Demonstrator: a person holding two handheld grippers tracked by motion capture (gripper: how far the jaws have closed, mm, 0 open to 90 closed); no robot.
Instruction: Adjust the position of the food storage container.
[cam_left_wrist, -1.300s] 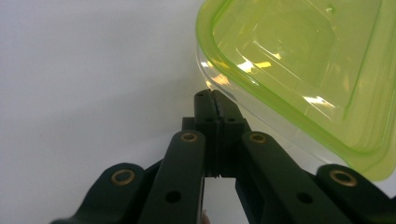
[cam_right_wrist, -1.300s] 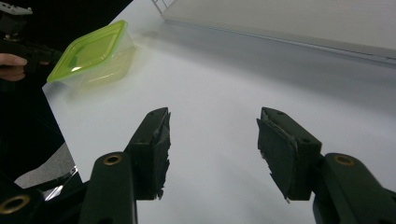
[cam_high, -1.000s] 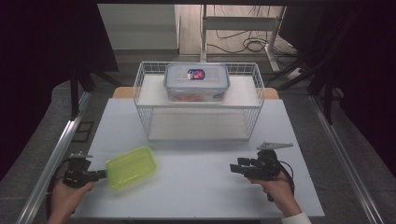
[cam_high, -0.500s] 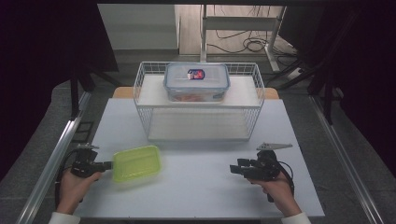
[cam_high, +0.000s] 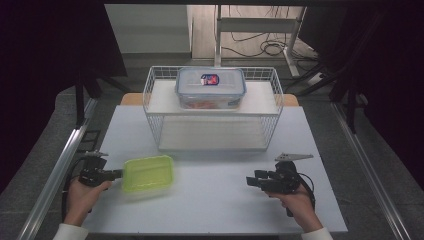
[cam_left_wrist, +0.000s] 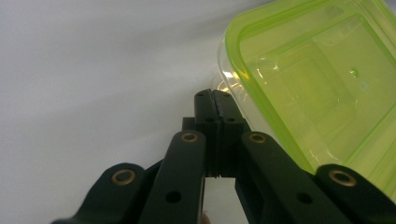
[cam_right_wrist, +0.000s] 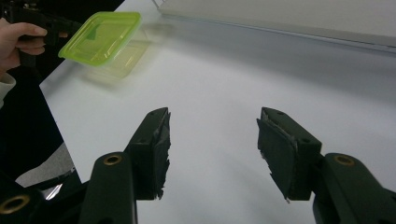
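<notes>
A lime-green plastic lid (cam_high: 148, 172) hangs just above the white table (cam_high: 220, 210) at the front left, roughly level. My left gripper (cam_high: 120, 174) is shut on its left edge. In the left gripper view the closed jaws (cam_left_wrist: 212, 95) pinch the clear rim beside the green lid (cam_left_wrist: 317, 74). My right gripper (cam_high: 250, 182) rests at the front right, open, pointing left with nothing between its jaws. The right gripper view shows its open gripper (cam_right_wrist: 212, 149) over bare table, with the lid (cam_right_wrist: 100, 36) far off and a faint green tint on the table below it.
A white wire basket (cam_high: 150, 95) stands at the back middle of the table. On its shelf sits a clear box with a blue-rimmed lid (cam_high: 210, 87), red contents inside. A metal rail (cam_high: 55, 175) runs along the left side. Dark curtains hang on both sides.
My left gripper has carried the green lid slightly right and away from the front edge, and the lid has turned from tilted to nearly level. The right gripper has stayed still.
</notes>
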